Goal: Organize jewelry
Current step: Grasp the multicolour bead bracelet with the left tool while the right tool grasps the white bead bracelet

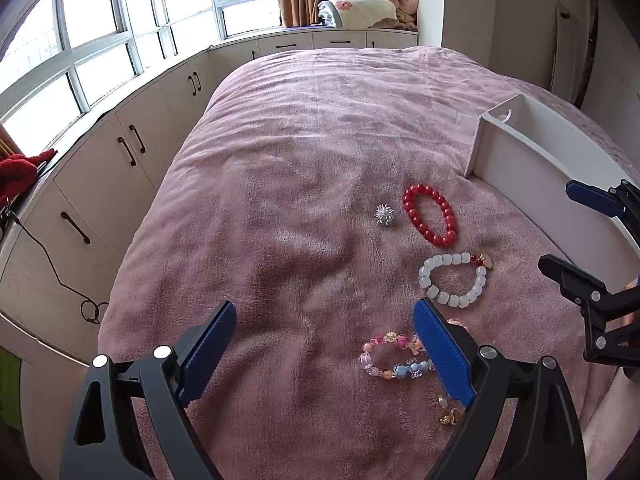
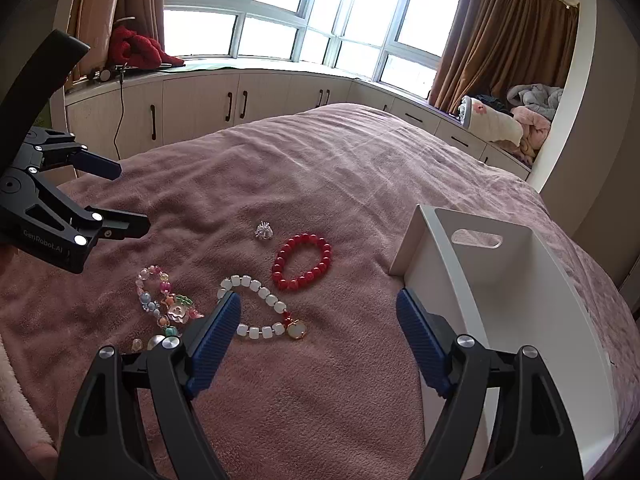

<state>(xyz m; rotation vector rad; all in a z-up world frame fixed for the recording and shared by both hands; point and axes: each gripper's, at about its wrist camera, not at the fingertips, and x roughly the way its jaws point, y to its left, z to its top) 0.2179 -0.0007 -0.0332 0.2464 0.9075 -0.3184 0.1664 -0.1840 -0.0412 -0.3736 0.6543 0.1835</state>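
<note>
Jewelry lies on a pink bedspread [image 1: 304, 168]: a red bead bracelet [image 1: 409, 208] [image 2: 280, 258], a white bead bracelet [image 1: 452, 260] [image 2: 256, 284] with a gold charm, a multicoloured bead bracelet [image 1: 370, 358] [image 2: 146, 298], a small silver spiky ornament [image 1: 384, 214] [image 2: 264, 232] and a gold piece [image 1: 448, 416]. My left gripper [image 1: 324, 306] [image 2: 130, 198] hovers open, its right finger over the multicoloured bracelet's edge. Nothing is held by my right gripper [image 2: 318, 298] [image 1: 560, 226], which stands open between the white bracelet and a white box [image 2: 452, 264] [image 1: 520, 152].
The white box lies on the bed's right side, with a handle slot [image 2: 476, 238] in its far wall. Cream cabinets [image 1: 132, 148] run under the windows left of and beyond the bed. A black cable [image 1: 52, 268] hangs there. Folded blankets [image 1: 360, 10] sit at the back.
</note>
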